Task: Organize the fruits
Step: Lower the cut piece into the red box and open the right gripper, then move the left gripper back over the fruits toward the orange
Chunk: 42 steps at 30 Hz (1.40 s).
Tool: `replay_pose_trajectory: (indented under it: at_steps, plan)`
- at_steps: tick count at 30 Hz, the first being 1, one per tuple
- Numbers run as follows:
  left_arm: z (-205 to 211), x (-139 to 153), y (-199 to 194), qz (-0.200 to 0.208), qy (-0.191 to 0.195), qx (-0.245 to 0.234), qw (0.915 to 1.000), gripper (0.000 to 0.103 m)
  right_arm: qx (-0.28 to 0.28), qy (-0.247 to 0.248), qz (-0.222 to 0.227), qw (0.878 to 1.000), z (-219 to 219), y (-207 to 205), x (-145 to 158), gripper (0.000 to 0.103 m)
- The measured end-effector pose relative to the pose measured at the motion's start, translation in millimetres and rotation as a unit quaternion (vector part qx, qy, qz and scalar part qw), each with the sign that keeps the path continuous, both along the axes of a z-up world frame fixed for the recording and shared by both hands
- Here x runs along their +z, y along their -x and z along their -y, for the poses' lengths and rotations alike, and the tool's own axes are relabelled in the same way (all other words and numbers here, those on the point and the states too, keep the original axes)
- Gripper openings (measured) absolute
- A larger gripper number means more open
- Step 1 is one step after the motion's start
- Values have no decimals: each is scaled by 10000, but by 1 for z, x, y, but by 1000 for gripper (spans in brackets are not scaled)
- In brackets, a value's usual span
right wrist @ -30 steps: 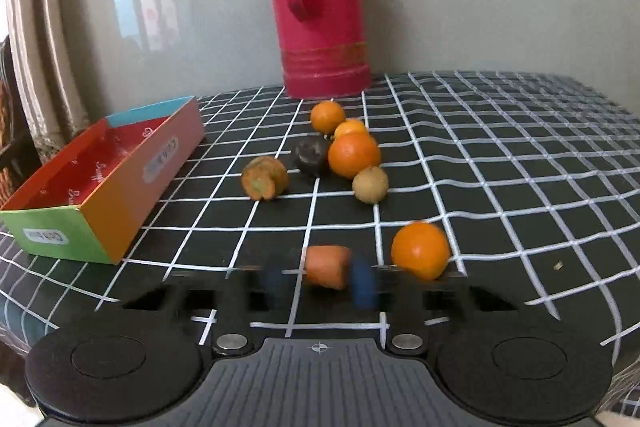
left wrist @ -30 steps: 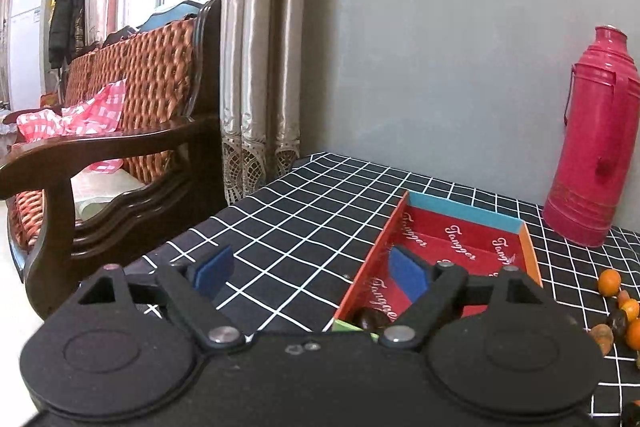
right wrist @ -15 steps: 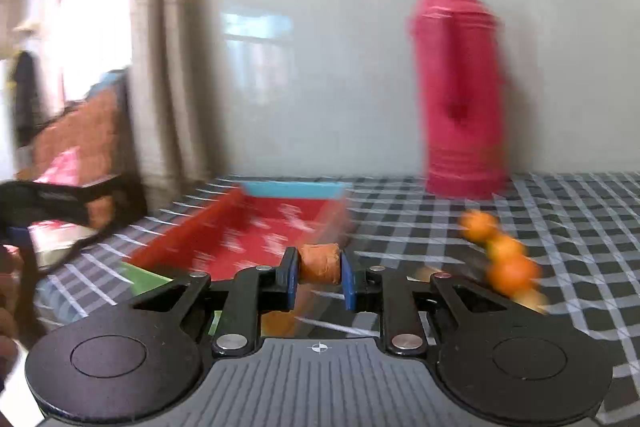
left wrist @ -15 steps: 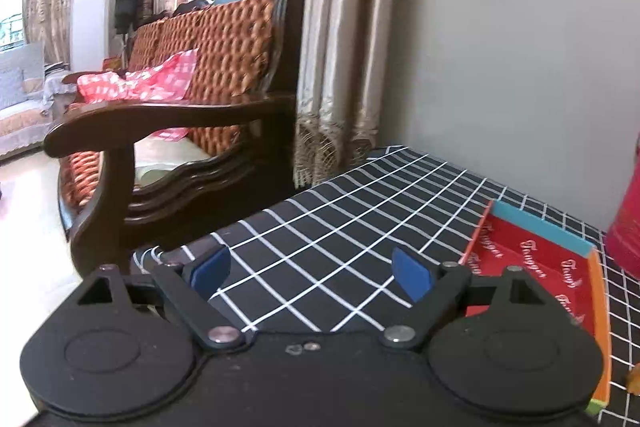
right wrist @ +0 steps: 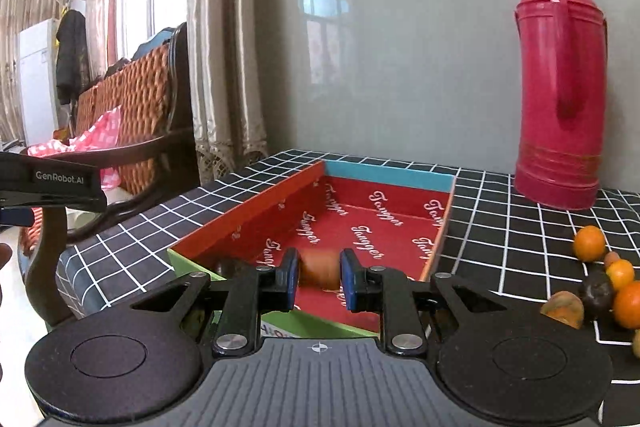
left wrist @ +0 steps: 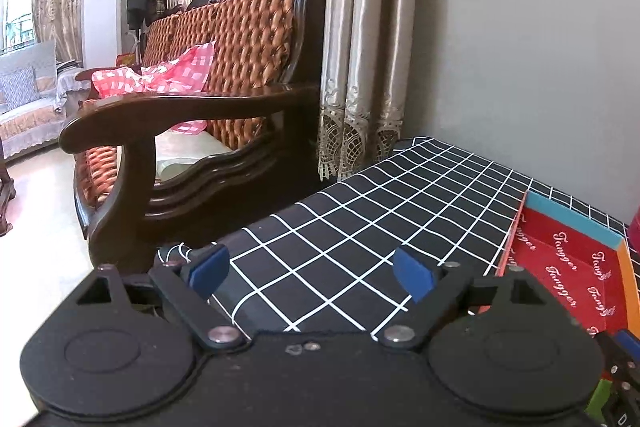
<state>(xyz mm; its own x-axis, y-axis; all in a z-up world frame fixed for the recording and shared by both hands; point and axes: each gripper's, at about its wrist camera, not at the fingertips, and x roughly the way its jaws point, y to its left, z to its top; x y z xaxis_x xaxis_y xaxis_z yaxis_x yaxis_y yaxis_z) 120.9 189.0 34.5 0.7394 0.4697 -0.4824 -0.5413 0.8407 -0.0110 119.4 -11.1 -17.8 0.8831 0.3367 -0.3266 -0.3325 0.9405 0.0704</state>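
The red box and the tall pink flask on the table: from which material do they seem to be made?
The shallow red box with coloured edges looks like printed cardboard: thin flat walls, sharp folds, repeated white script on a matte inside. The tall pink flask with a handle seems plastic or painted metal: it has a smooth, slightly glossy shell with moulded ridges, but the picture cannot settle which.

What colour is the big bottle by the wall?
The thermos is pinkish red all over. The right wrist view shows it best.

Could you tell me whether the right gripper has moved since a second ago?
Yes. The right gripper, holding the orange fruit piece, went left from the table's loose fruit to over the red cardboard box.
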Motion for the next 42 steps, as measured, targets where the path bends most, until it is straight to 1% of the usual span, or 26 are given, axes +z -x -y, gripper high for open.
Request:
replay_pose_trajectory:
  at_steps: [2,4,5,6,8,10,13,15,16,20,24,26,27,29,31,32,36,37,38,39,42]
  plan:
    - [0,0,0,-16,-13,4,10000,82,11,39,-19,10000,-2,0,0,23]
    - [0,-1,0,-17,-17,-5,10000,82,-15,22,-14,10000,-3,1,0,26]
    - [0,-1,0,-24,-25,-13,10000,82,-33,-16,9,10000,-3,0,0,37]
    - [0,-1,0,-32,-32,-18,10000,82,-69,-64,55,9999,-2,2,1,60]
    - [2,-1,0,-40,-36,-23,10000,82,-237,-109,273,9993,1,9,4,85]
    - [3,-1,-1,-52,-20,-48,10000,82,-322,-38,494,9983,3,16,8,85]
    - [8,-2,-1,-61,-10,-104,9999,83,-420,35,640,9971,7,23,12,87]
    - [15,-2,-3,-71,-24,-176,9998,83,-549,93,702,9960,11,28,14,99]
    - [20,-2,-3,-76,-49,-235,9997,83,-651,126,767,9948,13,31,15,102]
    - [47,-3,-7,-63,-154,-533,9984,83,-1149,347,1082,9868,24,45,20,103]
    - [86,-4,-11,-19,-290,-1105,9934,84,-1976,554,1184,9715,46,55,22,103]
    - [113,-6,-9,32,-429,-1537,9872,87,-2481,514,1133,9607,65,60,22,103]
    - [128,-8,-8,65,-511,-1746,9833,87,-2778,477,1091,9532,76,62,23,103]
    - [156,-12,-4,129,-672,-2166,9739,87,-3272,414,1003,9387,98,67,24,103]
    - [185,-17,1,163,-786,-2597,9624,87,-3789,358,918,9202,122,73,24,103]
    - [197,-19,4,175,-811,-2780,9570,87,-4040,353,879,9098,133,76,24,103]
    - [247,-34,16,153,-888,-3543,9308,87,-5046,464,814,8583,174,91,23,103]
    - [260,-38,20,146,-883,-3736,9233,87,-5206,491,821,8484,181,95,22,103]
    - [267,-40,22,145,-878,-3870,9178,87,-5366,515,817,8383,188,99,22,103]
    - [278,-44,26,148,-882,-4024,9111,87,-5473,513,801,8315,196,103,22,103]
    - [303,-53,35,169,-990,-4368,8939,87,-5629,468,702,8222,219,111,20,103]
